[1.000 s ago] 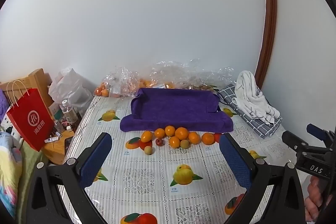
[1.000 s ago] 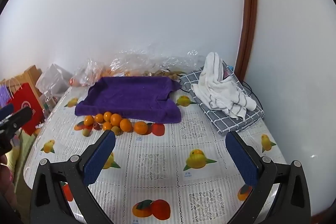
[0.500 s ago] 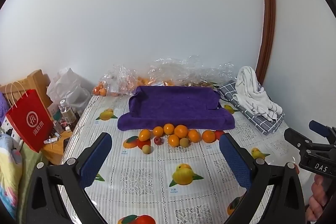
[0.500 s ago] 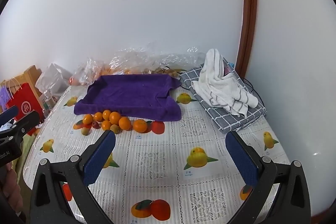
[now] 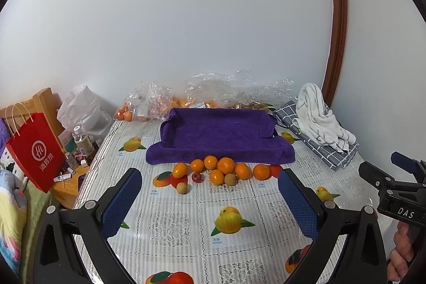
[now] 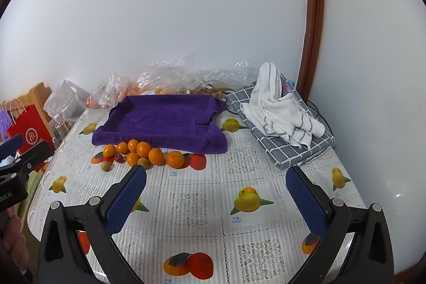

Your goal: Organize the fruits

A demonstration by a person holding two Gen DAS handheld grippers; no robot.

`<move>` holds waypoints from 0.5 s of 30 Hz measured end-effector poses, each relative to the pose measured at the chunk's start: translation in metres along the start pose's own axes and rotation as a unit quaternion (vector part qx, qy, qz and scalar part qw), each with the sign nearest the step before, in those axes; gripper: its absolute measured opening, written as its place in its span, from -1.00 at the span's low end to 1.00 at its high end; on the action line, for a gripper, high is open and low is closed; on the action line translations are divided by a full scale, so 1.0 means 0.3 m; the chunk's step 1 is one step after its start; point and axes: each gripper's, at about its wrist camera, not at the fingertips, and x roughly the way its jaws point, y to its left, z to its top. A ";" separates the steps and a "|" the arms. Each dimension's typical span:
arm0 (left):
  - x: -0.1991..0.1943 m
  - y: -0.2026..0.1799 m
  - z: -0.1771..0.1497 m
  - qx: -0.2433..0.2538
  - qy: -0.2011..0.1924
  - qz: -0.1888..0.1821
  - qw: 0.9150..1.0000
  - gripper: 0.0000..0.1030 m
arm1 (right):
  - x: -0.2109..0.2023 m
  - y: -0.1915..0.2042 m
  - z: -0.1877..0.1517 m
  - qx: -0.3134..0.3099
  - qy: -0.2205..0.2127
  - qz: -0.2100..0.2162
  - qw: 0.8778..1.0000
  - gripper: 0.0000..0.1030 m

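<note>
A row of several oranges (image 5: 225, 165) (image 6: 143, 149), a small red fruit (image 5: 197, 177) (image 6: 119, 157) and small tan fruits (image 5: 182, 188) (image 6: 106, 165) lies on the fruit-print tablecloth in front of a purple towel-lined tray (image 5: 221, 135) (image 6: 162, 121). My left gripper (image 5: 210, 193) is open and empty, held above the table short of the fruit. My right gripper (image 6: 216, 193) is open and empty, to the right of the fruit. Each gripper shows at the edge of the other's view.
Clear plastic bags (image 5: 213, 89) with more fruit lie against the wall behind the tray. A white striped towel (image 6: 279, 108) sits on a grey checked cloth (image 6: 298, 148) at the right. A red paper bag (image 5: 34, 151) and bottles (image 5: 82, 143) stand off the table's left edge.
Both grippers have drawn back and risen slightly, so the fruit and tray look a little farther and lower. Nothing on the table has moved.
</note>
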 end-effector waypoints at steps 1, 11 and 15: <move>0.000 -0.003 0.001 0.000 0.000 0.000 1.000 0.99 | -0.001 0.000 0.000 0.000 0.000 0.000 1.000 1.00; -0.003 -0.009 0.006 0.001 0.001 -0.002 1.000 0.99 | -0.002 -0.001 0.004 0.002 0.000 0.001 1.000 1.00; -0.008 -0.011 0.004 0.000 0.000 -0.001 1.000 0.99 | -0.004 -0.001 0.001 0.002 -0.001 0.000 1.000 1.00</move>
